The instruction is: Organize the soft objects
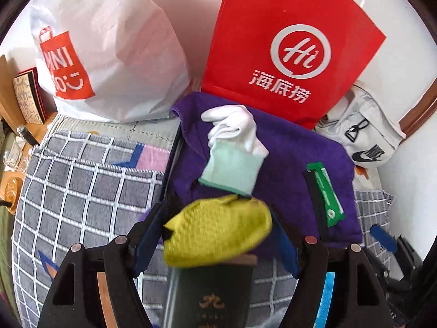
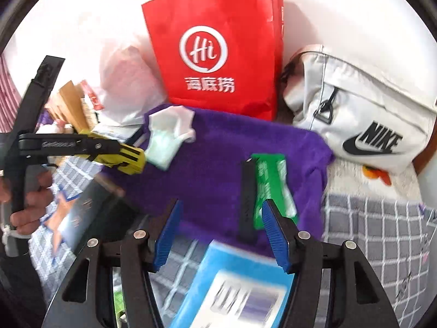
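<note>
On the checked grey-and-white blanket (image 1: 82,180) a purple towel (image 1: 286,158) lay spread, its far edge against a red Haidilao paper bag (image 1: 286,35) standing by the wall. A white and mint-green glove (image 1: 235,150) rested on the towel's far-left part, and a green packet (image 1: 326,191) lay toward its right side, just beside a thin black strip (image 2: 247,199). Left of the red bag sat a white Miniso plastic bag (image 1: 109,54); to its right a white Nike pouch (image 2: 363,114) leaned at the wall.

The left gripper (image 1: 215,235) hung over the near edge of the towel with a yellow cloth (image 1: 218,229) between its blue pads; whether the pads pressed on the cloth could not be told, as it hid them. A dark green booklet (image 1: 210,292) lay beneath it.

The right gripper (image 2: 221,235) stood with its fingers (image 2: 275,235) apart and nothing between them, over the towel's near edge; the green packet lay just beyond its right fingertip. A blue box (image 2: 232,287), blurred, lay below it. In the right wrist view a hand (image 2: 30,199) gripped the left tool's handle.
</note>
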